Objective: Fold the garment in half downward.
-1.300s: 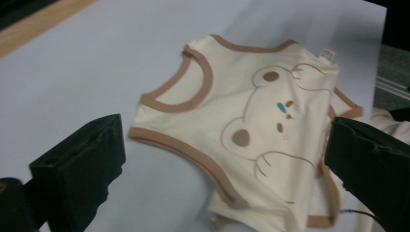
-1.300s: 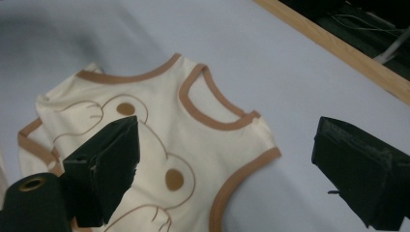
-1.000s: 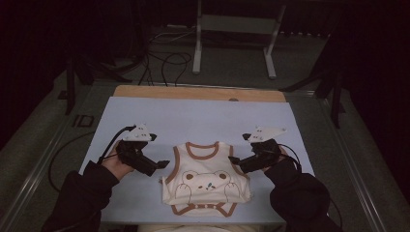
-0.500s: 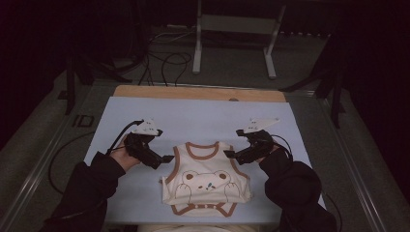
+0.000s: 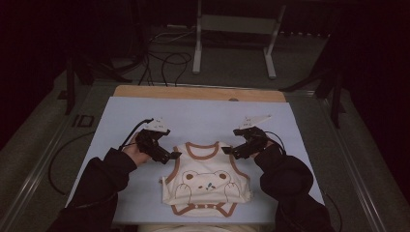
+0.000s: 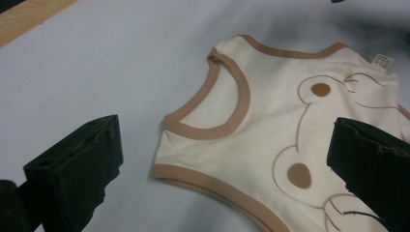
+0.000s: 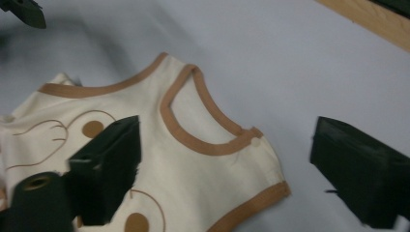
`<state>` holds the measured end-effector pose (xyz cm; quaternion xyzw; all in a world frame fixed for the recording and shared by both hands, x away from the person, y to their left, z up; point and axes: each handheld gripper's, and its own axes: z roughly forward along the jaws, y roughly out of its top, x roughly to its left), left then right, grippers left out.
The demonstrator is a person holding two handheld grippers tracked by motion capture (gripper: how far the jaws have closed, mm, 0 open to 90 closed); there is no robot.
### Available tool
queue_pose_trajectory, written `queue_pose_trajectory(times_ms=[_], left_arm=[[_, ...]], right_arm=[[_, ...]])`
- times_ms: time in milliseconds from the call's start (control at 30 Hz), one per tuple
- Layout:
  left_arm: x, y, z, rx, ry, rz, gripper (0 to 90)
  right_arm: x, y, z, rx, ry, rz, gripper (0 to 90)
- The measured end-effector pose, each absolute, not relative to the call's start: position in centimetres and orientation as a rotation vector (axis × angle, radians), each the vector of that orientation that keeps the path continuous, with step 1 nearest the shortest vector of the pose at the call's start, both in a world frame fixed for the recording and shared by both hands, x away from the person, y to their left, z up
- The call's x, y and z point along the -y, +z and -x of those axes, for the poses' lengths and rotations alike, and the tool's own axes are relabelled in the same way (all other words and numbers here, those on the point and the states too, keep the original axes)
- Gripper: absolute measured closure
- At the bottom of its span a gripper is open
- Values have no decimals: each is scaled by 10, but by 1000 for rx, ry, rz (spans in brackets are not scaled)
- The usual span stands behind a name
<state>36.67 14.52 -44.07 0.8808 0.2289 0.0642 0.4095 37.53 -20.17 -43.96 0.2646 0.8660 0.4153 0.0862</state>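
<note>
A cream bodysuit (image 5: 205,181) is laid flat near the counter's (image 5: 203,113) front edge. Each shoulder is straddled by a wide-open tool: left tool (image 5: 175,155), right tool (image 5: 225,151). A size tag (image 6: 382,60) is seen from the left gripper view

Right gripper (image 7: 220,174) open, straddling bodysuit (image 7: 193,159) shoulder.

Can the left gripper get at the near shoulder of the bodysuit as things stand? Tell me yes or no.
Probably yes. The left gripper has its jaws wide open beside the shoulder of the bodysuit, which lies flat on the blue mat, and nothing lies between them.
</note>
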Motion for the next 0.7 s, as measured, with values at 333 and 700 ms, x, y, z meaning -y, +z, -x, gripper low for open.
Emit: queue_pose_trajectory(times_ms=[333, 700], left_arm=[[-137, -465, -388, -633, 87, -2222, 2], [-127, -495, -404, -640, 71, -2357, 8]], right_arm=[[203, -460, -390, -2600, 1195, -843, 131], [202, -491, -408, -2651, 1075, -930, 140]])
